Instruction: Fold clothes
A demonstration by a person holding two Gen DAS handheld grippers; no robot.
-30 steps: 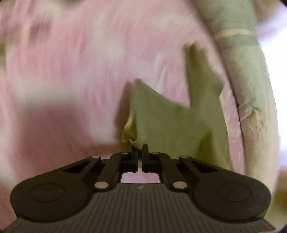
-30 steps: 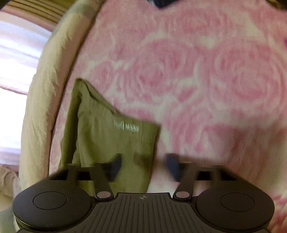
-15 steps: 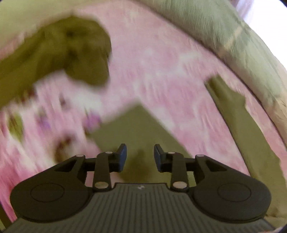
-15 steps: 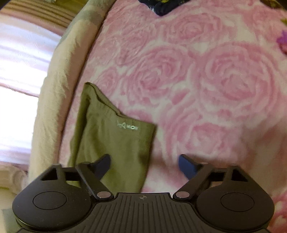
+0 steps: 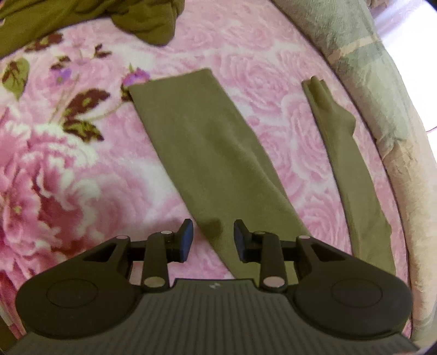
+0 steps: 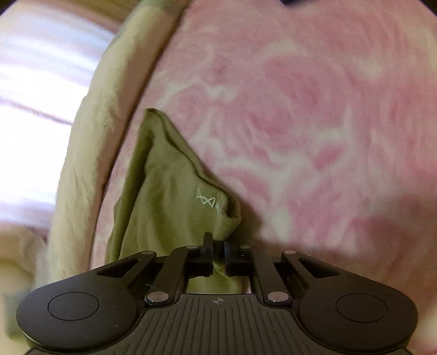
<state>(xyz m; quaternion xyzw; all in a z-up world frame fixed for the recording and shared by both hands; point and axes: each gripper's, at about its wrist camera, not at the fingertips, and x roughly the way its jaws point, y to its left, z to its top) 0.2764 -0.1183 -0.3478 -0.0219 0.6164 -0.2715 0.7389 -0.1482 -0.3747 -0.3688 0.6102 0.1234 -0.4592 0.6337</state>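
Note:
An olive-green garment lies on a pink rose-patterned blanket [image 5: 82, 169]. In the left wrist view one long flat leg [image 5: 207, 153] runs from the middle down under my left gripper [image 5: 213, 239], which is open and empty just above it. A second narrow strip of the same olive cloth [image 5: 352, 174] lies at the right. In the right wrist view my right gripper [image 6: 217, 252] is shut on the olive garment's corner [image 6: 174, 207], which carries a small white logo [image 6: 209, 202] and is lifted into a peak.
A heap of more olive clothing [image 5: 142, 24] lies at the top left. A beige and grey-green quilt edge [image 5: 382, 90] borders the blanket on the right; it shows at the left in the right wrist view [image 6: 90, 153]. Dark fabric [image 6: 297, 2] peeks in at the top.
My left gripper let go of the olive cloth, opened and now hovers over the flat leg. My right gripper went from wide open to shut on the logo corner and lifted it.

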